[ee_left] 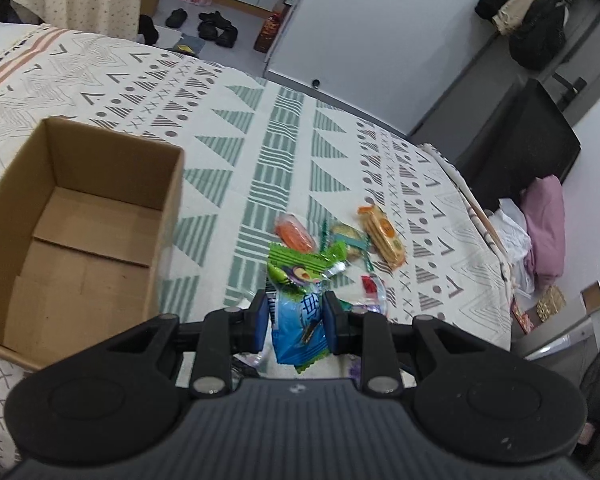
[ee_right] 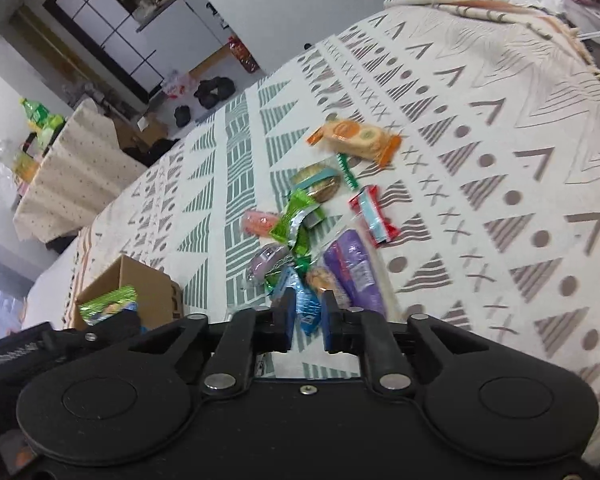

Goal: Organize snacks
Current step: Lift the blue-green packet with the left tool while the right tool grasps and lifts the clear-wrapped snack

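My left gripper (ee_left: 295, 312) is shut on a blue and green snack packet (ee_left: 298, 334), held above the patterned bedspread just right of an empty cardboard box (ee_left: 80, 216). In the right wrist view that packet (ee_right: 108, 306) shows in front of the box (ee_right: 156, 284). My right gripper (ee_right: 308, 322) hangs low over the snack pile with its jaws a narrow gap apart. A small blue packet (ee_right: 306, 308) lies between its fingertips and looks unpressed. Around it lie a purple packet (ee_right: 354, 272), a red-and-white packet (ee_right: 374, 216), a green wrapper (ee_right: 296, 220) and an orange cracker pack (ee_right: 356, 136).
The bedspread (ee_right: 500, 160) runs bare to the right of the pile. Its edge drops off at the far right, where pink and white clothes (ee_left: 540, 232) lie on the floor. Shoes (ee_left: 216, 26) sit on the floor beyond the bed. A covered table (ee_right: 72, 168) stands at the left.
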{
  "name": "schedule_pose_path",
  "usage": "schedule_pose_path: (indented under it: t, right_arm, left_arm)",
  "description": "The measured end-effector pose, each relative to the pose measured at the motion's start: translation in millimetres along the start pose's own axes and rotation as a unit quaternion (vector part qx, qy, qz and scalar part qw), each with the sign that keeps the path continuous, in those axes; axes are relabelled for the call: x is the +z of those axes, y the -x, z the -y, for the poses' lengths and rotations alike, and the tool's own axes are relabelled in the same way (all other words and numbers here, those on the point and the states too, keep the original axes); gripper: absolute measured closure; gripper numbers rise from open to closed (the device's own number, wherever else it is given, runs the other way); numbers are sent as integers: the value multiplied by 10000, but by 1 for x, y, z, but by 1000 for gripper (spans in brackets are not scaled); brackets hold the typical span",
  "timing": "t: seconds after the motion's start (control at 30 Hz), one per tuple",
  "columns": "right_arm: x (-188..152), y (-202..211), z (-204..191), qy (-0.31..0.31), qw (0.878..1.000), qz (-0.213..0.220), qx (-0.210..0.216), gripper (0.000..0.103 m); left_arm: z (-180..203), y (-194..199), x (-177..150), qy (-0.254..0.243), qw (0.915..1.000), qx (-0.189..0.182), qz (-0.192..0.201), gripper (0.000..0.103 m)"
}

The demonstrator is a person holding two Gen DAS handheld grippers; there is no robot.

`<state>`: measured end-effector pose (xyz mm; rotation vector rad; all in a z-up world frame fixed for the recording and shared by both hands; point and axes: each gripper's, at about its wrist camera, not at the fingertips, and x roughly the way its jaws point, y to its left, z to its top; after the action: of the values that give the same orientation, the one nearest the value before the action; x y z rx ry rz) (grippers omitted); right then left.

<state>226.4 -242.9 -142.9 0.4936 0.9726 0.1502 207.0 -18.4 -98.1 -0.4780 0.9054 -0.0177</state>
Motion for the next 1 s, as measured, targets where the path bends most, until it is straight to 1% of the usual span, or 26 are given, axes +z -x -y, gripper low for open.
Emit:
schedule_pose_path:
  t: [0.07,0.2,0.27,0.37,0.43,0.53,0.63,0.67,0.7,0.73,0.77,0.87,1.0]
  right_arm:
    - [-1,-12,-3,26,10000,-65,-55,75]
    - [-4,-36,-6,183,9990,-238,-325,71]
    - [-5,-43,-9,309,9982,-264,-436,58]
    - [-8,-47,-16,719,9947,-180,-718,56]
    - [-10,-50,-22,1135,9892,-139,-921,56]
    - [-15,-56,-30,1664,9799,-148,-1088,56]
    - [-17,-64,-33,1949,9731,-171,-1213,57]
    - [-17,-64,-34,1982,9726,-159,-1206,65]
    - [-16,-65,-35,2006,9722,-161,-1199,76]
    - [-15,-68,-35,2046,9708,-239,-1228,83]
    - [-14,-71,-35,2051,9704,-331,-1231,83]
    - [-14,-70,-35,2064,9712,-320,-1144,84]
    - [-13,-59,-36,1903,9762,-264,-1009,86]
  left_arm:
    - [-4,-2,1,68,10000,-20,-47,76]
    - [-7,-7,4,100,9999,2,-61,76]
    - [-8,-10,6,122,9999,14,-73,76]
    - [-11,-16,7,188,9997,-20,-145,76]
    - [-12,-19,8,210,9996,-33,-177,76]
    - [-14,-22,8,260,9993,-73,-243,76]
    - [-15,-25,8,263,9993,-79,-271,76]
    - [-15,-26,8,269,9992,-76,-283,76]
    - [-16,-27,8,286,9991,-75,-297,76]
    - [-16,-27,9,312,9990,-72,-311,76]
    - [-17,-28,9,337,9989,-66,-323,76]
    - [-18,-28,10,346,9989,-30,-307,76]
    - [-19,-26,11,348,9990,28,-271,76]
